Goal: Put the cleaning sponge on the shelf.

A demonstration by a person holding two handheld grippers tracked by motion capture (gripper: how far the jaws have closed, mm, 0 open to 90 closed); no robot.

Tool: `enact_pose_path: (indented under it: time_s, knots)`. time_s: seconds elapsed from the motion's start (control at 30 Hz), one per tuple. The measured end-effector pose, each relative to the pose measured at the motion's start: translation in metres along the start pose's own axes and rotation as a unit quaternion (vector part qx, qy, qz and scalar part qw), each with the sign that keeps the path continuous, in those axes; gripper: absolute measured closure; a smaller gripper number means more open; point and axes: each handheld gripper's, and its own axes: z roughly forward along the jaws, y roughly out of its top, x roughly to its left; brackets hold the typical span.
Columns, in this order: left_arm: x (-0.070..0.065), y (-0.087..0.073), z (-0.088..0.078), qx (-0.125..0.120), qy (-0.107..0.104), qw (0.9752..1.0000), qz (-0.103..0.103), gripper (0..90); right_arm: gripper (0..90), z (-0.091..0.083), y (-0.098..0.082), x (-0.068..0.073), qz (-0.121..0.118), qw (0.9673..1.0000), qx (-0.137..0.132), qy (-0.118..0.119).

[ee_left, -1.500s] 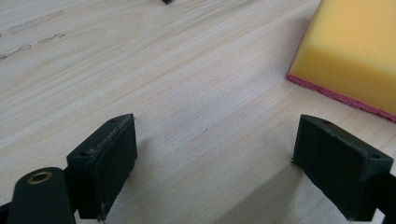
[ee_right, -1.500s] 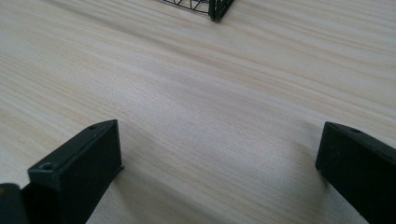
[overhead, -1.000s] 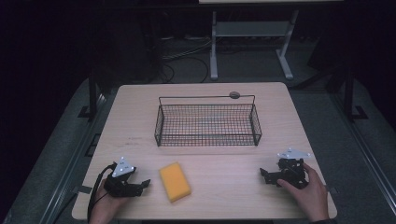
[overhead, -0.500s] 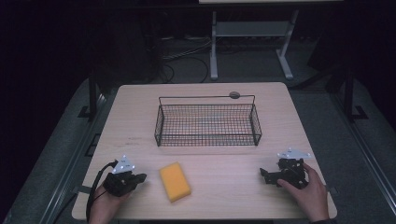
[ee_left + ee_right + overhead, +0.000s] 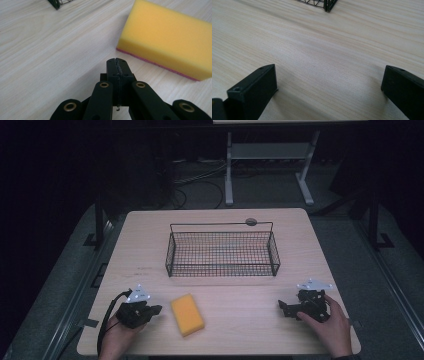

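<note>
While the left gripper (image 5: 117, 65) sits pressed together near a yellow sponge (image 5: 187, 313), the right gripper (image 5: 329, 87) rests spread wide.

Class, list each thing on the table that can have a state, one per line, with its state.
Left tool: jaws shut, gripping nothing.
Right tool: jaws wide open, nothing between them.
Black wire basket: upright, nothing inside.
Yellow rectangular sponge: lying flat on the wooden table, untouched.

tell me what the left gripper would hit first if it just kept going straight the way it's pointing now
Most likely the yellow sponge. The left gripper, jaws shut, points just past the sponge's near corner, so it may graze that edge or slip by along bare table; depth is hard to judge here.
</note>
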Motion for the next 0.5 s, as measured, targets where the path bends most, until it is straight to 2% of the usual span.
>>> enact_pose_path:
  time_s: [0.13,0.3,0.5]
  knots:
    - [-0.001,0.003,0.003,-0.002,-0.004,1.0,-0.001,89.6,0.0,0.0,0.0,0.0,0.001,1.0,-0.001,0.0]
    - [-0.005,0.008,0.009,-0.006,-0.02,0.9998,-0.003,89.6,0.0,0.0,0.0,0.0,0.001,1.0,-0.001,0.0]
    - [-0.006,0.012,0.013,-0.002,-0.023,0.9997,0.0,89.6,0.0,0.0,0.0,0.0,0.0,1.0,-0.001,0.0]
